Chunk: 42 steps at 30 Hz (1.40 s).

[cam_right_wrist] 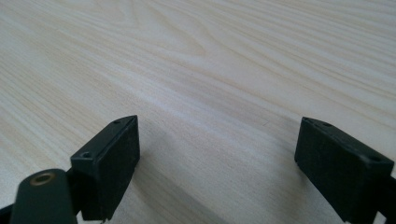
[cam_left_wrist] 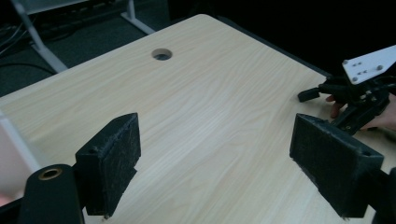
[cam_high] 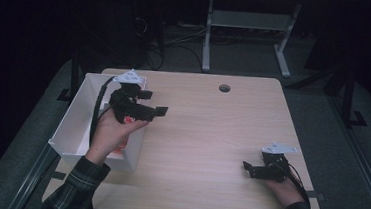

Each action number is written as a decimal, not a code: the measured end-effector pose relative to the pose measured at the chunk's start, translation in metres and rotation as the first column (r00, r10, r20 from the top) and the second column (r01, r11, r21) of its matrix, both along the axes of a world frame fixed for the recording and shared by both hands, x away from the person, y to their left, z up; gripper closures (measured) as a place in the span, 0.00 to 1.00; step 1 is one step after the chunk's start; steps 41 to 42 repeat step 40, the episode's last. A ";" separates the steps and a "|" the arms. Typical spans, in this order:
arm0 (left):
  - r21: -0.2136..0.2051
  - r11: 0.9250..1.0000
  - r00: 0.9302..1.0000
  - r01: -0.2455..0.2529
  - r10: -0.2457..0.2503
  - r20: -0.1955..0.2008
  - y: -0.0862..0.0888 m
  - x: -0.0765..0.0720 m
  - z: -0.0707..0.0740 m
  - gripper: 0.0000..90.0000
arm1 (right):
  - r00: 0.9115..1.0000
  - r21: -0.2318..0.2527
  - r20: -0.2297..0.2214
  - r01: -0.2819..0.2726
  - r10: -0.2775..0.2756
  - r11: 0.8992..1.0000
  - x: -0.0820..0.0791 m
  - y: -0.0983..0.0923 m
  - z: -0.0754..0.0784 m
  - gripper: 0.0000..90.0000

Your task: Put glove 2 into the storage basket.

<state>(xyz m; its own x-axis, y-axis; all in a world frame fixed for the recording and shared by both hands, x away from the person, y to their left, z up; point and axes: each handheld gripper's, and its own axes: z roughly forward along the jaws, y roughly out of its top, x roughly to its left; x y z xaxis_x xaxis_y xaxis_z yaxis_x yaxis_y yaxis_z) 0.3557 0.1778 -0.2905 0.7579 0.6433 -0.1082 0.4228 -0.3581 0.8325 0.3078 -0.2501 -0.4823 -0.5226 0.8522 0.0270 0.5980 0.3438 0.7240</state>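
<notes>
White box point(cam_high: 74, 126) sits far left on the tabletop point(cam_high: 206, 136); we see left claw point(cam_high: 152, 103) and right claw point(cam_high: 248, 168) spread wide, both empty.

red item point(cam_high: 128, 122) in white bin point(cam_high: 79, 121) mostly hidden by left hand point(cam_high: 108, 133)

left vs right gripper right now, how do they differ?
The left gripper is raised at the edge of the white box; the right gripper sits low at the table's near right corner. Left points right, right points left. Both are open and hold nothing.
</notes>
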 end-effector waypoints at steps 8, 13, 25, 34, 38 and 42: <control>0.004 0.999 0.999 0.044 -0.043 -0.023 -0.037 -0.014 -0.026 0.16 | 1.000 -0.001 0.000 0.000 0.000 1.000 0.000 0.000 0.000 0.15; 0.035 0.997 0.997 0.074 -0.074 -0.017 -0.060 -0.027 -0.046 0.14 | 1.000 -0.001 0.001 -0.001 0.001 1.000 0.000 0.000 0.000 0.15; 0.120 0.986 0.994 0.111 -0.108 -0.035 -0.082 -0.046 -0.115 0.14 | 1.000 -0.001 -0.001 0.000 0.000 1.000 0.000 0.000 0.000 0.15; 0.189 0.973 0.990 0.129 -0.115 -0.086 -0.086 -0.047 -0.153 0.14 | 1.000 -0.001 0.001 -0.002 0.002 1.000 0.000 0.000 0.000 0.15; 0.193 0.972 0.986 0.134 -0.112 -0.120 -0.087 -0.045 -0.161 0.14 | 1.000 -0.001 0.000 -0.002 0.002 1.000 0.000 0.000 0.000 0.15; 0.209 0.970 0.987 0.128 -0.105 -0.120 -0.087 -0.043 -0.164 0.14 | 1.000 0.000 0.000 -0.002 0.002 1.000 0.000 0.000 0.000 0.15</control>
